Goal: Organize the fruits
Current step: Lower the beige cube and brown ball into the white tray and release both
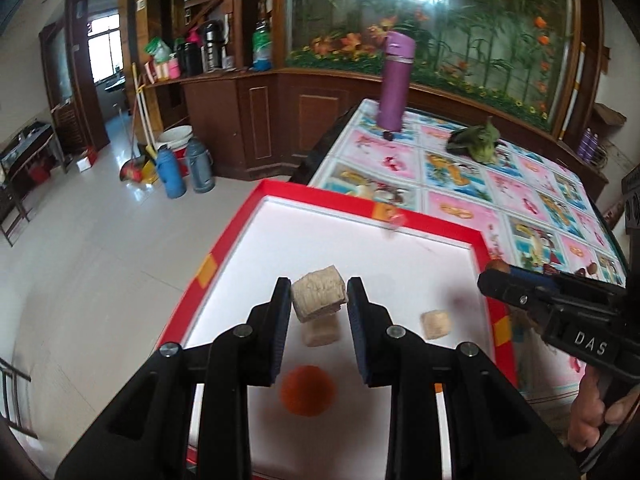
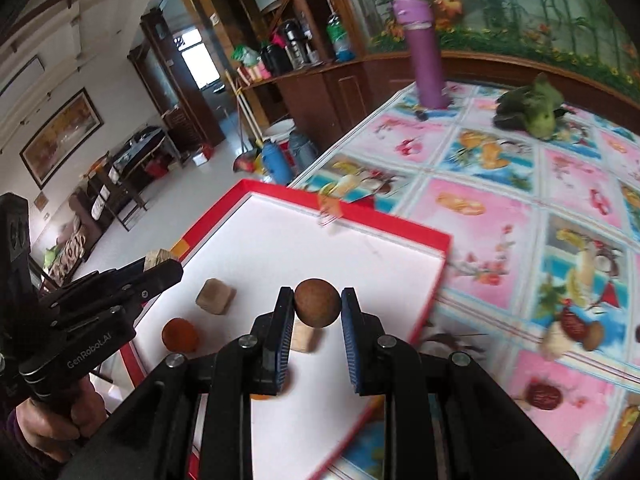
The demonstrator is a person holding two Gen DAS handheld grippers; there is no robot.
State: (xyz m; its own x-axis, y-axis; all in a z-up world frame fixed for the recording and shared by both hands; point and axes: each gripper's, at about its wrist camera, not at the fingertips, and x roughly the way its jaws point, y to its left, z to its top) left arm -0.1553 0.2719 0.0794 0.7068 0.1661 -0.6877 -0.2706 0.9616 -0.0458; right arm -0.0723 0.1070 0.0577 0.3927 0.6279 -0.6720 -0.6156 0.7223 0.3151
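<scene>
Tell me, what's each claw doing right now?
Left gripper shut on beige chunk. Right gripper shut on brown round fruit. Both over red-rimmed tray. Nothing blocking.

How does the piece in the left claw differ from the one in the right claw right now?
The left claw holds a pale beige chunk with flat cut faces and a rough, fibrous look; the right claw holds a brown ball, round and smooth. The beige chunk sits tilted between the pads; the brown ball is pinched across its middle. Both are held above the red-rimmed tray.
</scene>
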